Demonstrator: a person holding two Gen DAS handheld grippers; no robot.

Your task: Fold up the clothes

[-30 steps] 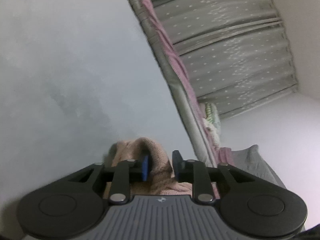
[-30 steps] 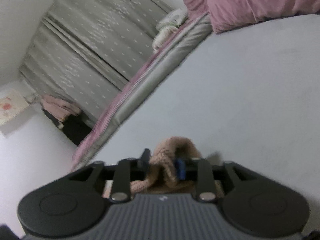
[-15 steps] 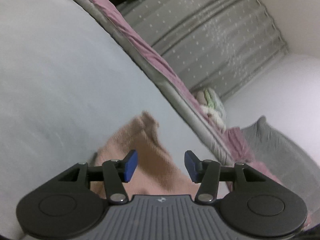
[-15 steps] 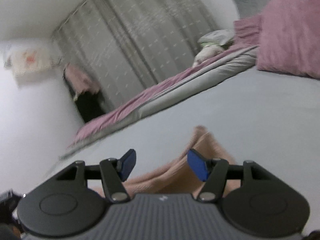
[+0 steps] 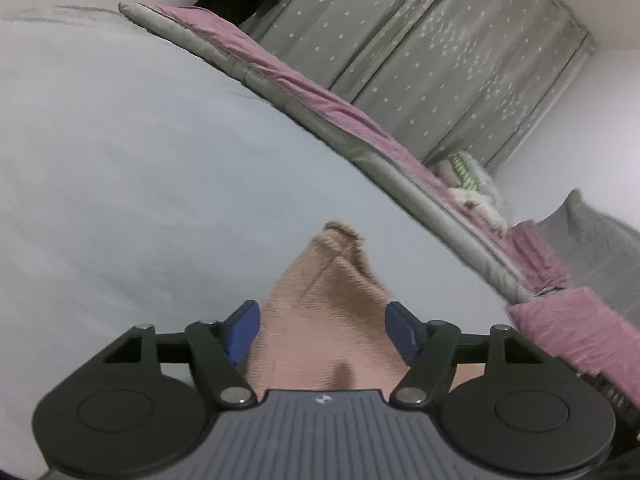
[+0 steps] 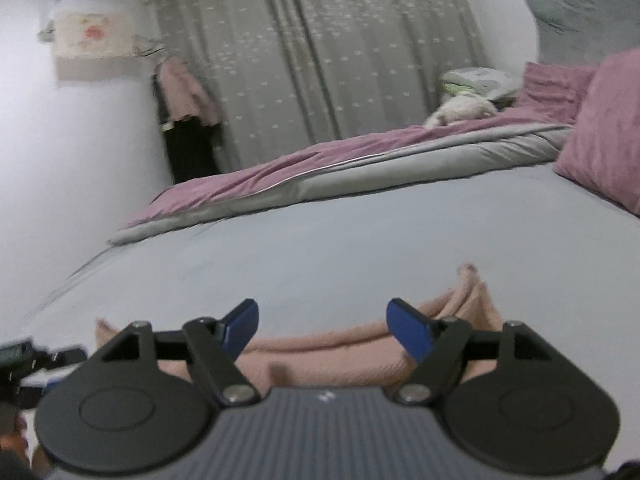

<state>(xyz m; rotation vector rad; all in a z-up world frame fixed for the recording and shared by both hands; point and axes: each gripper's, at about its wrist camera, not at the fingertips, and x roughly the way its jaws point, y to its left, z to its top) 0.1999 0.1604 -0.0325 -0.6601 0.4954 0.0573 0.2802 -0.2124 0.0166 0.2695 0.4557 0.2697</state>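
On the pale grey bed (image 5: 152, 184) lies the pink knit garment (image 5: 332, 320), and we log both tools poised above it. Left tool (image 5: 322, 330): jaws spread wide, having just been opening; blue pads (image 5: 242, 332) stand at either side of the garment as seen from the wrist, pressing on nothing. We see the cloth run forward between them to a bunched corner resting on the sheet. Nothing is gripped.

Right tool (image 6: 322, 330): jaws likewise wide and just been opening; blue pads (image 6: 408, 334) clear of the cloth. From this view the garment (image 6: 344, 344) lies crosswise beneath the tool, a rumpled fold rising at the right end. We note no contact; the frame is slightly blurred.

Beyond, a purple-and-grey duvet (image 6: 304, 184) is heaped along the far edge of the bed, a pink pillow (image 6: 600, 132) at right, grey curtains (image 6: 320, 52) behind.
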